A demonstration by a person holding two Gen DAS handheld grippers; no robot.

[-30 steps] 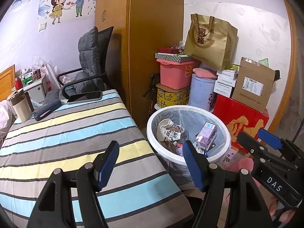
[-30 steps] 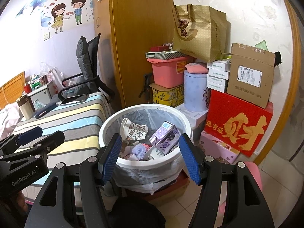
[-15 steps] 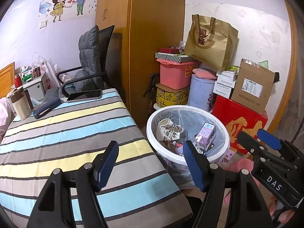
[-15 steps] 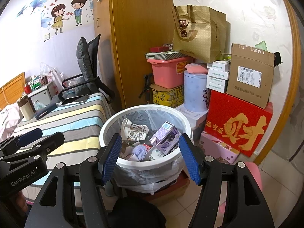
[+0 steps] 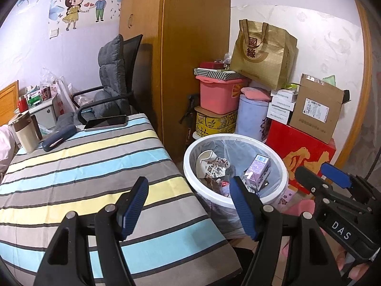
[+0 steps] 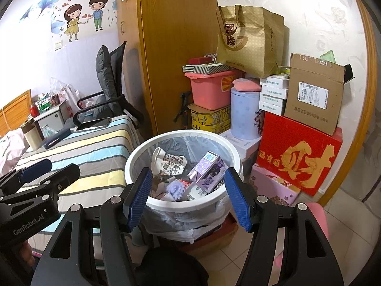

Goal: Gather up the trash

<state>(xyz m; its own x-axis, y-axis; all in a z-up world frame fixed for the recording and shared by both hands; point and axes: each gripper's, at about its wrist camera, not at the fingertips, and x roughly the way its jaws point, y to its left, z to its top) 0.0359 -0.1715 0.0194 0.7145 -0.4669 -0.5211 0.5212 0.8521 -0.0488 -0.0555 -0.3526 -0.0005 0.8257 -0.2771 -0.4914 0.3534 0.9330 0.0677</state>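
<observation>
Nothing moved; striped bed (image 5: 90,166), bin (image 6: 183,205).

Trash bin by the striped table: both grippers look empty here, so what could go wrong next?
1. The white bin already holds cartons such as the purple box; pulling the liner up might spill them.
2. The phone lies at the table edge nearest the chair and could be knocked off or mistaken for trash.
3. The open left gripper and right gripper sit close together and may collide.
</observation>
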